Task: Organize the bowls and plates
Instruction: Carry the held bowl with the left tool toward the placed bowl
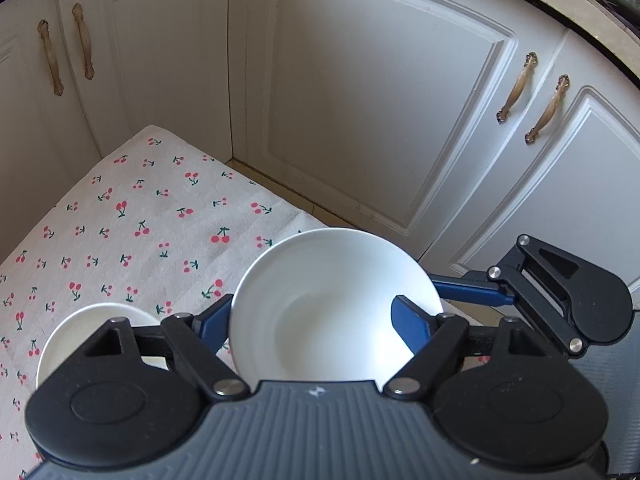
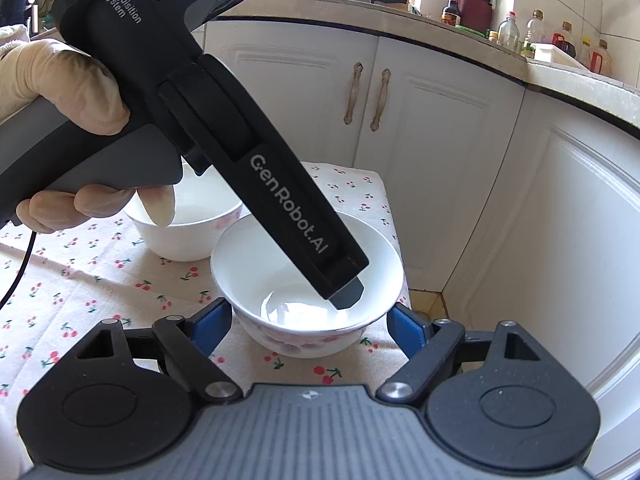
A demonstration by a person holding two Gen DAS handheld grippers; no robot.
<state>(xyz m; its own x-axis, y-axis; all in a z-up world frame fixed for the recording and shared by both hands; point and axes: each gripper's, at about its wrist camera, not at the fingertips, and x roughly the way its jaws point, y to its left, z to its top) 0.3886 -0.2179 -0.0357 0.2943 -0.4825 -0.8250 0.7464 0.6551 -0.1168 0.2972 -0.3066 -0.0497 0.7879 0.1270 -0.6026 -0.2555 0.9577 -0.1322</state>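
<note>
A white bowl [image 1: 320, 312] with pink flowers on its outside [image 2: 304, 280] stands on the cherry-print cloth near the table's right edge. My left gripper [image 1: 316, 324] is open: one blue finger is inside the bowl, the other outside its left wall. In the right wrist view its black body [image 2: 280, 200] reaches down into the bowl. My right gripper [image 2: 312, 326] is open, its blue fingers on either side of the bowl's base, not touching. A second white bowl [image 2: 188, 224] stands behind to the left, also in the left wrist view [image 1: 80, 332].
The table [image 1: 140, 220] is covered with a white cherry-print cloth. White cabinet doors [image 1: 380, 100] with brass handles stand close behind and to the right. A worktop [image 2: 480, 48] above holds bottles and a knife holder. A gloved hand [image 2: 60, 92] holds the left gripper.
</note>
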